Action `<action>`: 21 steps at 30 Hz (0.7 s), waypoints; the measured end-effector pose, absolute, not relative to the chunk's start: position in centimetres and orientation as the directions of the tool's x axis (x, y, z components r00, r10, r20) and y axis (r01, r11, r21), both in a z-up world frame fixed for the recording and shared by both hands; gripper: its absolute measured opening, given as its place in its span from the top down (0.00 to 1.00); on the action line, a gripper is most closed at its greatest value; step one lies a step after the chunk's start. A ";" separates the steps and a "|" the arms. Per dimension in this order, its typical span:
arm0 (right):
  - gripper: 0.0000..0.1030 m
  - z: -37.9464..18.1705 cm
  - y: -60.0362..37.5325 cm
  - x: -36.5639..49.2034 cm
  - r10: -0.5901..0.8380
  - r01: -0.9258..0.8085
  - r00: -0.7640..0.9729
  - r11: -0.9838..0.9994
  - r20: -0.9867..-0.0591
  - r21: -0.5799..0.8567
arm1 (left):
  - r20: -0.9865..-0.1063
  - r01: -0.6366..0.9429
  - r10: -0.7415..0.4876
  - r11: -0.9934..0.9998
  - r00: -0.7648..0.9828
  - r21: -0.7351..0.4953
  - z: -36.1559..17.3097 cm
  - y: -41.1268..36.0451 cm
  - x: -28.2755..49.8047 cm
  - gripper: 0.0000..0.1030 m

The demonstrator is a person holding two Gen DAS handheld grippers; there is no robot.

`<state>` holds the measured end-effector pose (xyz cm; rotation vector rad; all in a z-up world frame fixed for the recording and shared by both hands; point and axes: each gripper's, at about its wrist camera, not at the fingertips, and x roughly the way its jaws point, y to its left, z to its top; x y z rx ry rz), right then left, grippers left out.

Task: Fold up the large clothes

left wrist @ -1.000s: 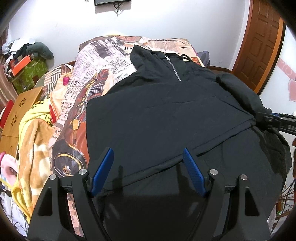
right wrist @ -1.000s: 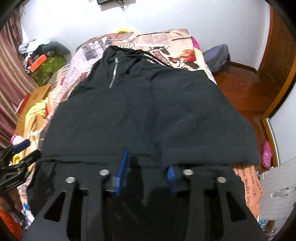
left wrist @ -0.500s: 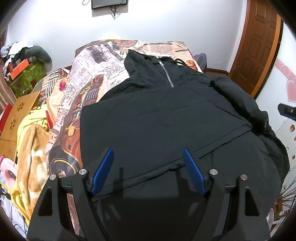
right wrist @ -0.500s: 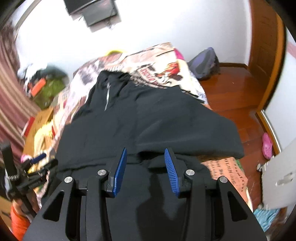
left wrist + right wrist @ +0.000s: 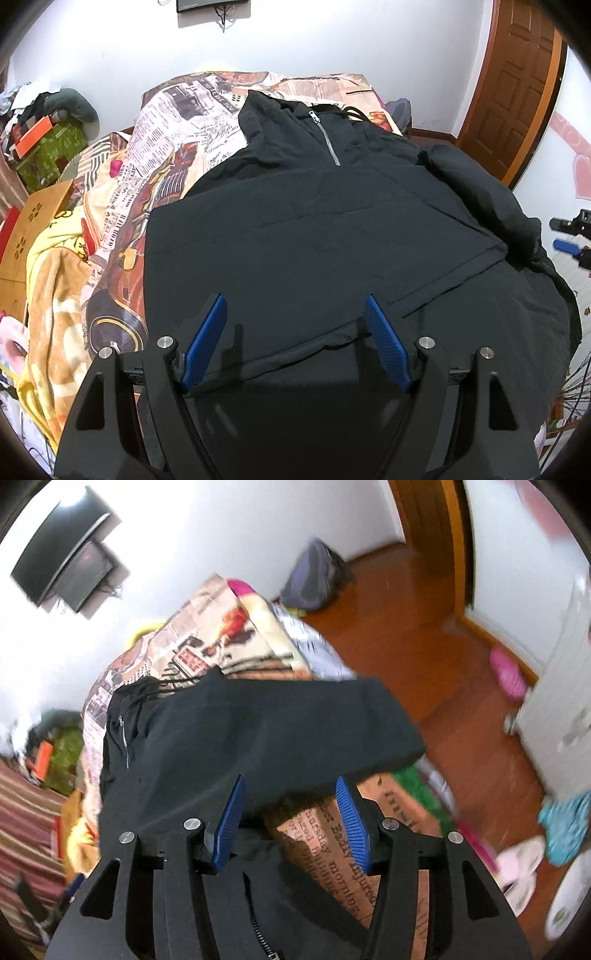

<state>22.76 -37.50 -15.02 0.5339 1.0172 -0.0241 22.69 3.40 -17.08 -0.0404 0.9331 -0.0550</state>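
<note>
A black zip-up hooded jacket (image 5: pixel 314 229) lies spread on the bed, its lower part folded up over the body and its right sleeve bunched at the edge. My left gripper (image 5: pixel 295 328) hovers over the folded hem, open, with nothing between its blue pads (image 5: pixel 205 343). In the right wrist view the jacket (image 5: pixel 258 731) lies just beyond my right gripper (image 5: pixel 290 812). Its jaws are opening, with only the printed blanket (image 5: pixel 332 849) below the gap. In the left wrist view the right gripper (image 5: pixel 569 240) sits off the jacket's right side.
A newspaper-print blanket (image 5: pixel 177 140) covers the bed, with a yellow blanket (image 5: pixel 51 295) and boxes (image 5: pixel 48 147) to the left. A brown door (image 5: pixel 517 92) stands right. On the wooden floor (image 5: pixel 424 646) are a backpack (image 5: pixel 317 576), a pink slipper (image 5: pixel 508 672) and a white cabinet (image 5: pixel 561 716).
My right gripper swung right, off the jacket's edge, and rolled, so its view tilts; its jaws spread wider. The left gripper stayed over the hem, still open.
</note>
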 end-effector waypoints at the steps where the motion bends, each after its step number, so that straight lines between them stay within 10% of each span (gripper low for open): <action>1: 0.54 -15.7 -37.9 22.9 0.248 0.279 0.525 0.853 -0.814 0.440 | -0.803 0.028 -0.066 0.998 0.592 -0.061 -17.2 3.4 22.8 0.26; 18: 0.54 -20.6 -39.9 26.8 0.376 0.429 0.475 0.691 -0.796 0.582 | -0.814 0.038 -0.065 0.998 0.577 -0.053 -18.0 2.5 23.9 0.26; 21: 0.72 -20.2 -39.1 27.4 0.327 0.390 0.452 0.764 -0.830 0.514 | -0.812 0.032 -0.061 0.998 0.580 -0.052 -17.9 2.8 23.7 0.26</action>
